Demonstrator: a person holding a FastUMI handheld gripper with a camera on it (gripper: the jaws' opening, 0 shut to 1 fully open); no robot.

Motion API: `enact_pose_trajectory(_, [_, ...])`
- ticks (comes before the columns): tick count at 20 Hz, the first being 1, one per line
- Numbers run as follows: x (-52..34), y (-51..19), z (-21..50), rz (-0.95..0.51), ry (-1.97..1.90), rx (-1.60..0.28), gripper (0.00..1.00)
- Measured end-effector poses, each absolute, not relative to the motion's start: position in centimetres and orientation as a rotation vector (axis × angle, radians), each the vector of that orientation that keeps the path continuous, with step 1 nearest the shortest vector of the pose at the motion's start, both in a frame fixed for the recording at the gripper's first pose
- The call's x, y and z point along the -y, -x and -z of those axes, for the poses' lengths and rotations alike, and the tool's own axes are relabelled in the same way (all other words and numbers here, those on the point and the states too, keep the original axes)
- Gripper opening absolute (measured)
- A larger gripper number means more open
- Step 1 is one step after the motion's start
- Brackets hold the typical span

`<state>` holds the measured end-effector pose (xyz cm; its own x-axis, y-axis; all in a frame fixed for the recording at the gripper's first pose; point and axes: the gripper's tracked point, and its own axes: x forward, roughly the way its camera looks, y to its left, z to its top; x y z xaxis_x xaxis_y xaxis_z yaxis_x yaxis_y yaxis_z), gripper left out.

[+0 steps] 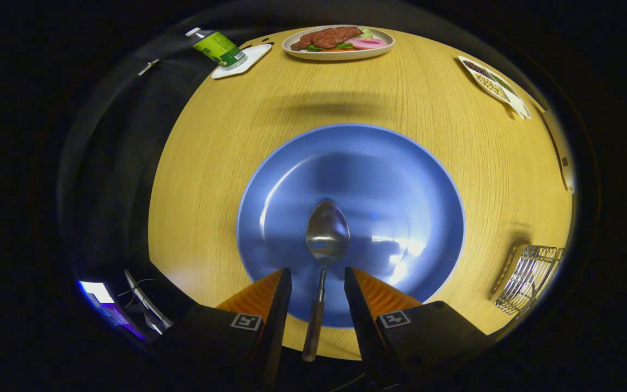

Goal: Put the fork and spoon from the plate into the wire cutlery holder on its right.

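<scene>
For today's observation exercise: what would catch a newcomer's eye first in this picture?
The big blue plate on the wooden table, just ahead of the gripper. A spoon lies on it, its handle running back between the open fingers, which do not touch it. To the right stands the wire holder.

One spoon (327, 235), three plates, one bottle (219, 49), one wire holder (529, 277).

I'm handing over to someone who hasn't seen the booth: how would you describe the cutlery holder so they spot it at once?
Start at the big blue plate on the wooden table, where the spoon lies between the open gripper's fingers. Look right of the plate to the table's edge: the wire cutlery holder stands there. It is the only see-through metal-wire basket; everything else is solid dishes.
</scene>
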<state>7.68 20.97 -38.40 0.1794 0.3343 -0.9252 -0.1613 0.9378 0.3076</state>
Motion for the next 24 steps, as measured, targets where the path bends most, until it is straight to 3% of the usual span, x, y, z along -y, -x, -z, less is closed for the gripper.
enact_pose_trajectory(1, [-21.1, -7.8, 38.7, -0.346, -0.153, -1.349, 0.62])
enact_pose_trajectory(3, [-21.1, -7.9, 39.2, -0.326, -0.135, -1.354, 0.46])
enact_pose_trajectory(5, [-20.8, -7.9, 39.7, -0.319, -0.117, -1.358, 0.15])
enact_pose_trajectory(6, [-20.9, -7.6, 39.7, -0.342, -0.119, -1.361, 0.09])
enact_pose_trajectory(9, [-21.6, -6.8, 38.4, -0.444, -0.155, -1.329, 0.06])
enact_pose_trajectory(24, [-15.3, -6.0, 26.9, -0.529, -0.347, -1.178, 0.05])
